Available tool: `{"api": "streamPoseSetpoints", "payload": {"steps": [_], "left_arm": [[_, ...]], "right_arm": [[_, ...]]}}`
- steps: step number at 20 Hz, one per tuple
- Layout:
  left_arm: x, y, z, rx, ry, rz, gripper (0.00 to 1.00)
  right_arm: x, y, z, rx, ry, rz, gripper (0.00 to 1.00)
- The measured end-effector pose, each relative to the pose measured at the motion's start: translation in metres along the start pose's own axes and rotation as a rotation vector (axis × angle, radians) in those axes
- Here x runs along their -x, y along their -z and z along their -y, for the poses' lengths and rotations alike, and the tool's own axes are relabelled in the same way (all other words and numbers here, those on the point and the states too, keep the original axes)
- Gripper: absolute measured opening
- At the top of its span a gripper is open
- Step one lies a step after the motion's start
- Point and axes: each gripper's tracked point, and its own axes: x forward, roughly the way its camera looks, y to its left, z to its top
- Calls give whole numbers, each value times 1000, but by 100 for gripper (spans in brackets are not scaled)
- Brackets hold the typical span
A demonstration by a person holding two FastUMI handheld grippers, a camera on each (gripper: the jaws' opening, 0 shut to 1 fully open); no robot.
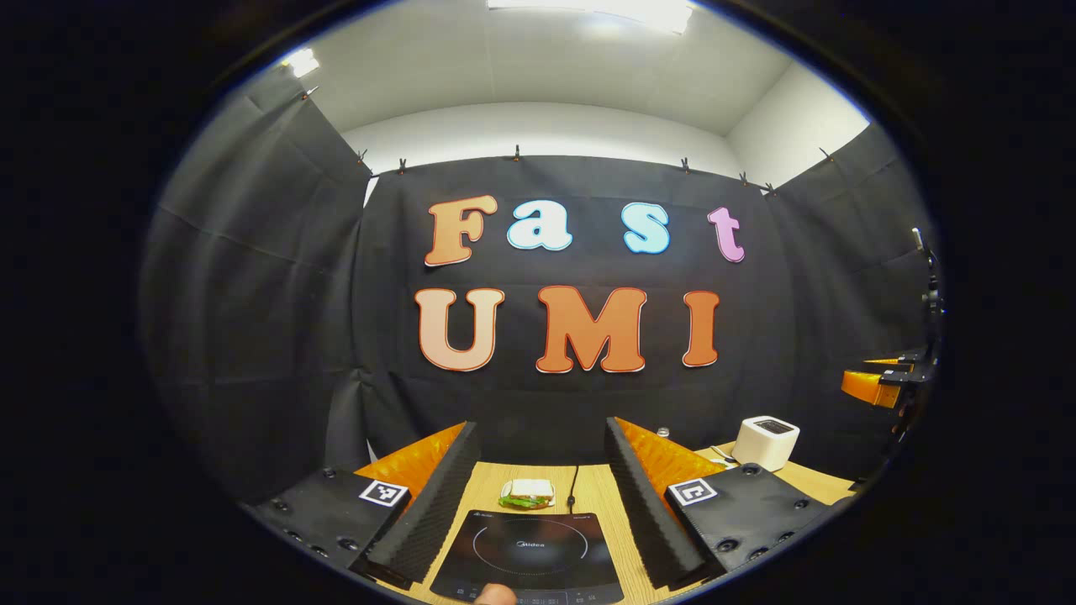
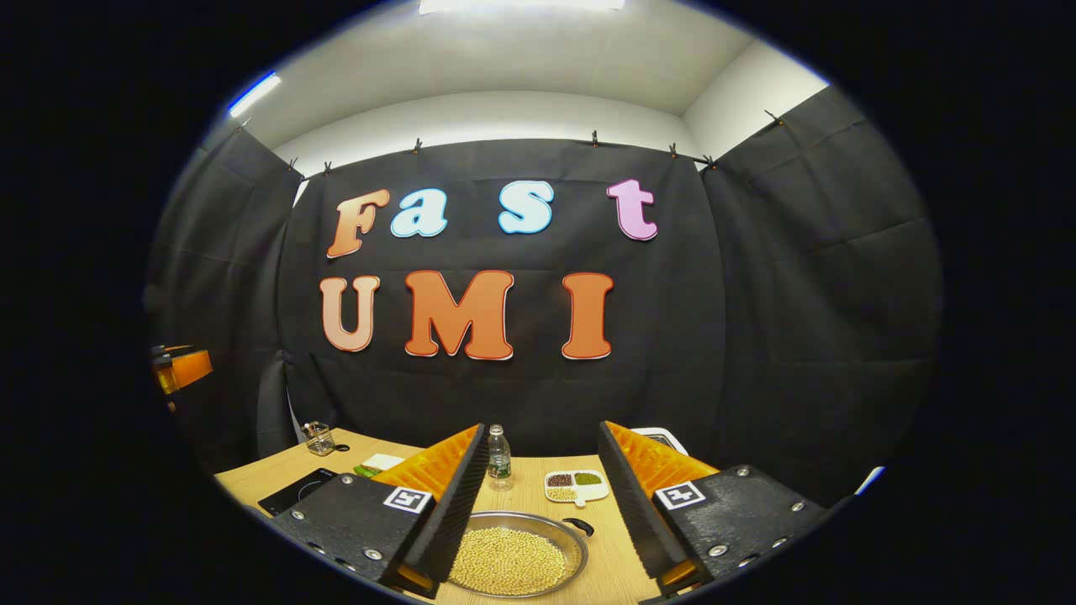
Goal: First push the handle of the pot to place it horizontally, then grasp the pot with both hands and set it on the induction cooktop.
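The pot (image 2: 580,555) is a shallow metal pan full of yellow beans, lying on the wooden table low in the right gripper view. Its short black handle (image 2: 580,527) sticks out at the far right of the rim. My right gripper (image 2: 541,430) hovers open above and just short of the pot, one finger on either side of it. The black induction cooktop (image 1: 525,550) lies flat between the fingers of my left gripper (image 1: 540,430), which is open and holds nothing. The same cooktop (image 2: 294,493) sits at the left in the right gripper view.
A sandwich (image 1: 528,493) and a black cord (image 1: 573,487) lie behind the cooktop, a white toaster (image 1: 767,441) at the right. Behind the pot stand a water bottle (image 2: 499,458) and a divided dish of beans (image 2: 576,485). A small glass container (image 2: 318,437) stands far left.
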Motion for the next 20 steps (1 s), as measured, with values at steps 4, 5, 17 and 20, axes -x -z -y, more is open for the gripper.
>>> {"api": "streamPoseSetpoints", "payload": {"steps": [4, 5, 17, 20], "left_arm": [[-3, 4, -7, 9, -9, -6, 97], [-2, 5, -7, 11, -11, -8, 97], [-5, 12, -8, 16, -12, -25, 97], [-5, 14, -9, 8, -14, -29, 97]], "right_arm": [[0, 12, -12, 9, -43, -23, 63], [-1, 14, -16, 11, -53, -27, 65], [14, 80, -58, 13, -198, -172, 15], [20, 100, -67, 4, -232, -220, 8]]}}
